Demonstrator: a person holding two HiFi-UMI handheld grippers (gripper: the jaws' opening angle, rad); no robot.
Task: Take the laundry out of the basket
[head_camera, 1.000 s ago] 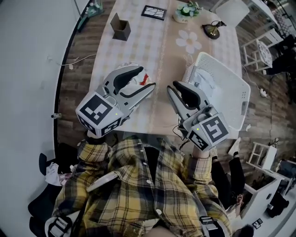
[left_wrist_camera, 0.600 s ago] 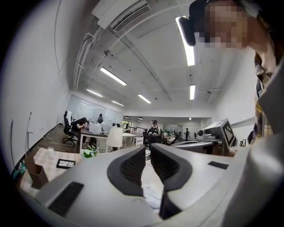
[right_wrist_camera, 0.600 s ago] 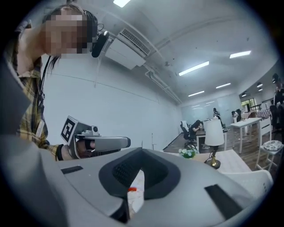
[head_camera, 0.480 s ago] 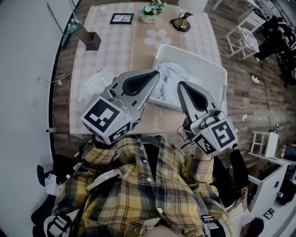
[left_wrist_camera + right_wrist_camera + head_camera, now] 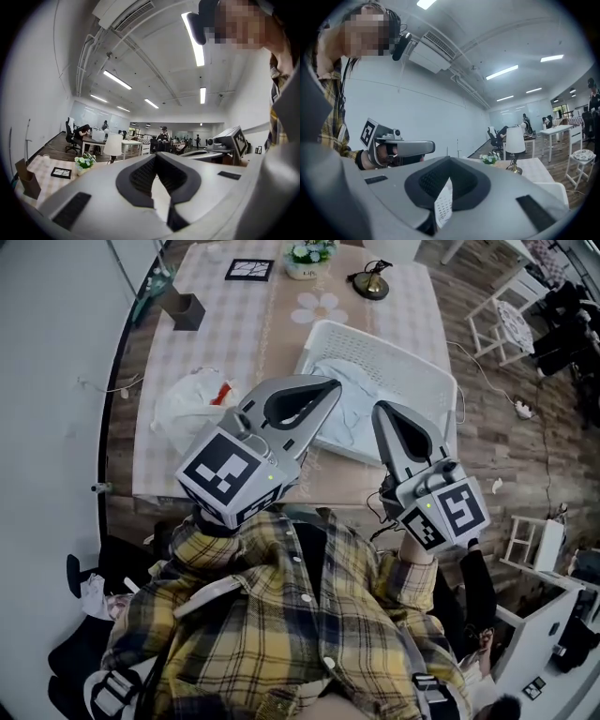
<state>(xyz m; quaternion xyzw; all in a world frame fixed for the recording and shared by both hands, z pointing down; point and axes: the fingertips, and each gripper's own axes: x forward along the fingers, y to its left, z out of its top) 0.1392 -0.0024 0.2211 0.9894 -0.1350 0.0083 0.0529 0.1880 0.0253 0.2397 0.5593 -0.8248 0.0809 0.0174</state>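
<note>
Both tools are held up in front of the person's chest, above the near edge of the table, and not down at the work. The left gripper has its jaws pressed together with nothing between them, and the right gripper is closed and empty in the same way. Each gripper view looks out over the room and not onto cloth, so I judge that they are only being carried toward the next reach.

The basket stands on the right part of the table, close to the near edge, which puts it within easy reach of both tools. The laundry lies inside it as a pale heap, just beyond the two tips. One white garment with a red mark lies flat on the table left of the basket and apart from it (probably it is already taken out, and this side serves as the place for putting down).

By count: two grippers, one basket and one garment outside it. The heap inside I cannot separate into pieces. At the far edge stand one brown box, one picture frame, one flower pot and one small lamp, all well away from the work.
</note>
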